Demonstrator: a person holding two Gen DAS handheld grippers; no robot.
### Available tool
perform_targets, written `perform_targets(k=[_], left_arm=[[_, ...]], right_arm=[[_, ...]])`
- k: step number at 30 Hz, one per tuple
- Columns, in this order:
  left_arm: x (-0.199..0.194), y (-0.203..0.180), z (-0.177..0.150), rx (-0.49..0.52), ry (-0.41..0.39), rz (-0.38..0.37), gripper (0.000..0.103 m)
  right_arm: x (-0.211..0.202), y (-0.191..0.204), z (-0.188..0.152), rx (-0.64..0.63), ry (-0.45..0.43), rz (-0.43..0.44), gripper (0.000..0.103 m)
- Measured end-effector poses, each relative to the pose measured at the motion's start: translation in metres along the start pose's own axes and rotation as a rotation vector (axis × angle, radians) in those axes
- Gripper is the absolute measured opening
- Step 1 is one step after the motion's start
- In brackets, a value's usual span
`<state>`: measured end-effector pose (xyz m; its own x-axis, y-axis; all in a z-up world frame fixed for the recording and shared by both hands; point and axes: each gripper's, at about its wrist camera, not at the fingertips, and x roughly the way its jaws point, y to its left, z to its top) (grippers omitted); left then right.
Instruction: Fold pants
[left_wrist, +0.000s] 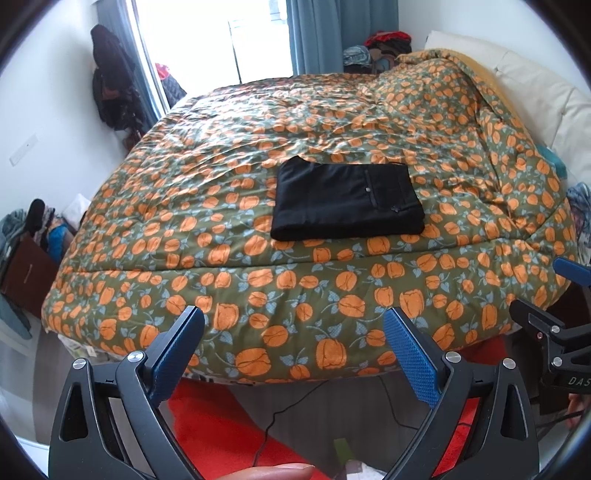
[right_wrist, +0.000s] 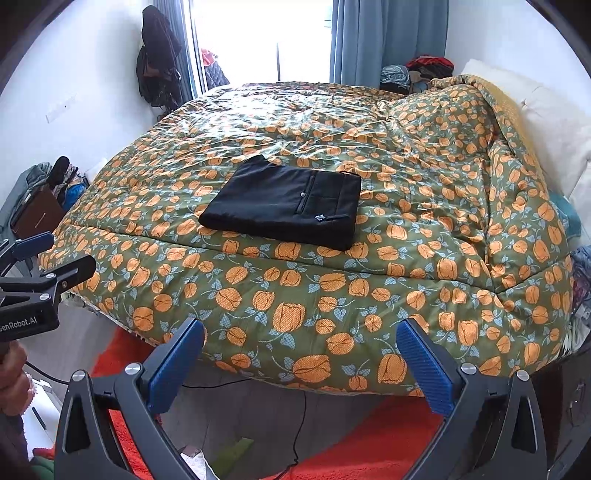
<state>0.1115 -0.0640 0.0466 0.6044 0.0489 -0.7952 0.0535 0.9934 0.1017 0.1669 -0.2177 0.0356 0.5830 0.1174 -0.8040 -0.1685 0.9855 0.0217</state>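
The black pants (left_wrist: 347, 199) lie folded into a flat rectangle on the bed's green quilt with orange flowers (left_wrist: 258, 147); they also show in the right wrist view (right_wrist: 284, 203), a pocket with a button facing up. My left gripper (left_wrist: 295, 317) is open and empty, held back from the bed's near edge, well short of the pants. My right gripper (right_wrist: 301, 328) is open and empty too, also off the near edge. Each gripper shows at the side of the other's view: the right one (left_wrist: 554, 332) and the left one (right_wrist: 33, 280).
The quilt (right_wrist: 406, 166) is rumpled at the right, by cream pillows (left_wrist: 535, 85). A red rug (right_wrist: 351, 450) and a black cable (left_wrist: 273, 424) lie on the floor below. Clothes hang at the far left wall (left_wrist: 110, 81); boxes and clutter (left_wrist: 26, 254) stand left of the bed.
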Motion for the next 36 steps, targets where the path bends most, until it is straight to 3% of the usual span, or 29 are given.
perform_targets(k=[36], left_arm=[[0.002,0.002,-0.006,-0.019,0.016,0.003,0.098]], right_arm=[[-0.002,0.013,0.000,-0.025,0.011,0.006,0.103]])
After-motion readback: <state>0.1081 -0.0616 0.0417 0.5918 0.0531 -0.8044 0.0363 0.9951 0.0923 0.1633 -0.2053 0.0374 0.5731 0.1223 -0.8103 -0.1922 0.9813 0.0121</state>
